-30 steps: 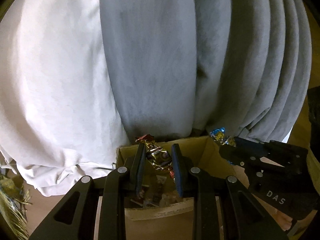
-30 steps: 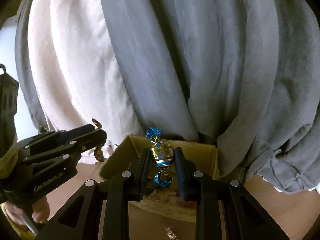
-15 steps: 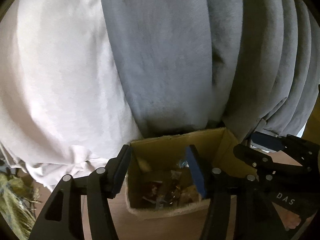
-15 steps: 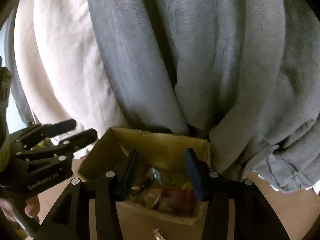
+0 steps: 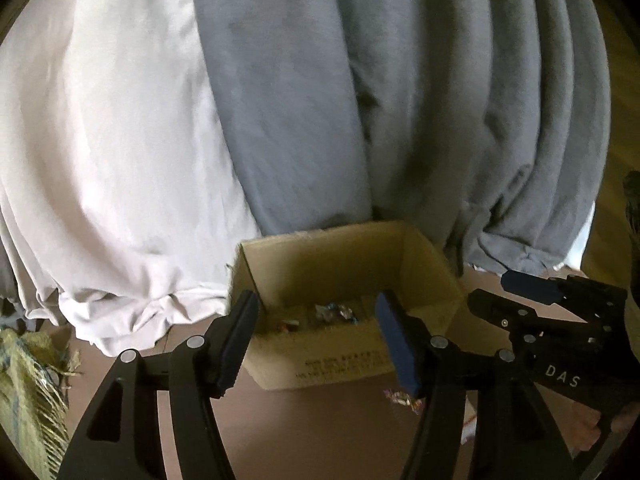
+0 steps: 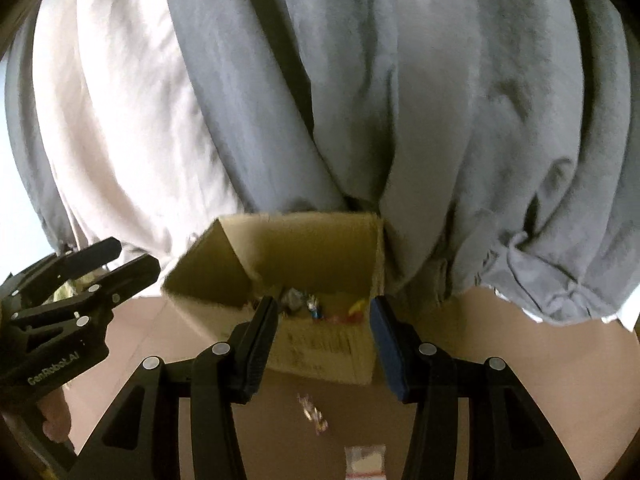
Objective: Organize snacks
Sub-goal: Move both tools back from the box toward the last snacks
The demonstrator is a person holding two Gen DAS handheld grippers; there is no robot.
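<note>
I'm looking at heavy grey curtains [image 5: 460, 100] hanging in deep folds, with a pale cream curtain [image 5: 100, 120] to their left; both bunch where they meet the brown floor [image 6: 520, 360]. Daylight glows through the fabric. A frayed greenish rug [image 5: 28, 392] lies at the floor's left edge.

My two feeds are dim and soft, with light coming from behind the curtains [image 5: 280, 120], so the pale panel at far left glows while the grey folds stay murky. The cardboard box [image 6: 304, 248] shows a shadowed interior (wrappers inside are just smeared glints). Motion blur softens everything, and the fisheye bends the edges into black corners.
</note>
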